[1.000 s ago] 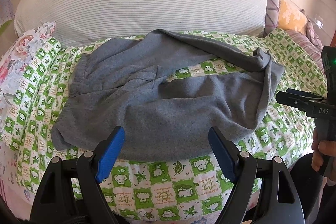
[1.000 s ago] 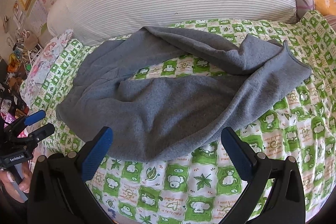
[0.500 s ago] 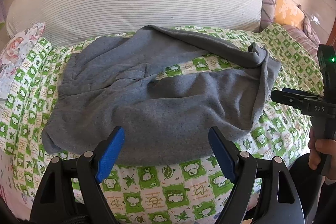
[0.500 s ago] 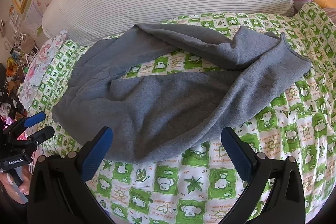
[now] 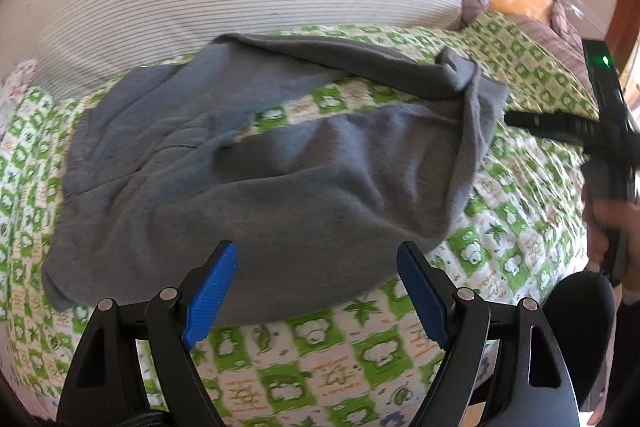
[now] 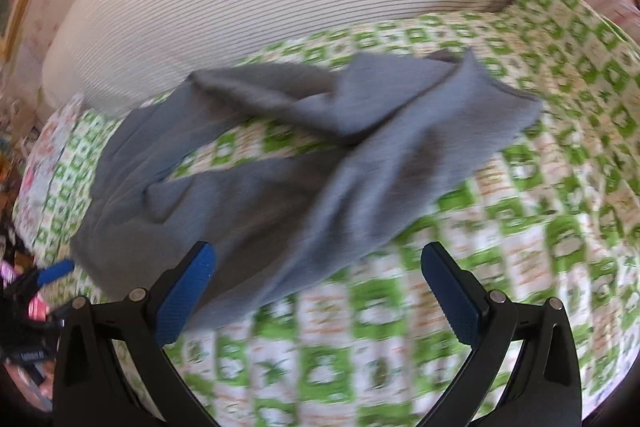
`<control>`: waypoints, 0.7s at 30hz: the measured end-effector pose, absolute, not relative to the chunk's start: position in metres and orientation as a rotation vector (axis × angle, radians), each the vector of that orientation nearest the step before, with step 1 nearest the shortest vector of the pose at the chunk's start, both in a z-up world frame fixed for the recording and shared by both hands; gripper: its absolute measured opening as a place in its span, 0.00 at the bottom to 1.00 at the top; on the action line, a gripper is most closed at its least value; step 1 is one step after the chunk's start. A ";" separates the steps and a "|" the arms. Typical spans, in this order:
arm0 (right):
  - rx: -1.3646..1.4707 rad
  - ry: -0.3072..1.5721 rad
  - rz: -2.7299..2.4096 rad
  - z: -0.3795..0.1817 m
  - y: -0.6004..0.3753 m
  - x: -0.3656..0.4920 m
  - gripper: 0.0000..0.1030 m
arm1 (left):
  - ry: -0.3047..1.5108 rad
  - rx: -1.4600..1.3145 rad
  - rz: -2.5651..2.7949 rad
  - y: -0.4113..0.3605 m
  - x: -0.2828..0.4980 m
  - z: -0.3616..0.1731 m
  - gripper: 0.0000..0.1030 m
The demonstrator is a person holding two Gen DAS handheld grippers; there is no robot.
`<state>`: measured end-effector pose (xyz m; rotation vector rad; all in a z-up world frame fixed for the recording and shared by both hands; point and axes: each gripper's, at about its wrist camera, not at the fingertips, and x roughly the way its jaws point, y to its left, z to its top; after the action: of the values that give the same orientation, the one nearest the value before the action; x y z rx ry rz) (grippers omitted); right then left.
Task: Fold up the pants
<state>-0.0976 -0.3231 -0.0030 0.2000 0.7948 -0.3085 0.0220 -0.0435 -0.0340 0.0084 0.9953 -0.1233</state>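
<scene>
Grey pants (image 5: 256,187) rumpled on bed (image 5: 320,343), just ahead of left gripper (image 5: 318,291), jaws wide, empty. Right gripper (image 6: 318,291) likewise agape, pants ahead-left.

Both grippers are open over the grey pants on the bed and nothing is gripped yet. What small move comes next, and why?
Probably bring the right gripper forward to the leg ends. The grey pants lie spread in a V, quilt showing between the legs, cuffs bunched and overlapping at the right. The left gripper also hangs open, holding nothing.
</scene>
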 end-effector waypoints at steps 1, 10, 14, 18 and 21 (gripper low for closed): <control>0.210 0.789 -0.325 -0.001 -0.332 -0.099 1.00 | 1.001 0.014 -0.137 -0.048 0.024 -0.036 0.80; 0.272 0.742 -0.432 0.018 -0.405 -0.090 1.00 | 1.024 0.102 -0.248 -0.102 0.049 -0.058 0.80; 0.329 0.707 -0.474 0.028 -0.441 -0.065 1.00 | 1.027 0.167 -0.274 -0.128 0.061 -0.070 0.80; 0.350 0.706 -0.529 0.026 -0.469 -0.033 0.81 | 1.041 0.213 -0.292 -0.142 0.071 -0.081 0.80; 0.386 0.727 -0.579 0.014 -0.493 -0.012 0.67 | 1.055 0.220 -0.312 -0.148 0.077 -0.086 0.80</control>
<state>-0.0121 -0.4932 0.0145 0.3861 0.7267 -0.5791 0.0770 -0.1478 -0.0863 0.2196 1.0551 -0.3124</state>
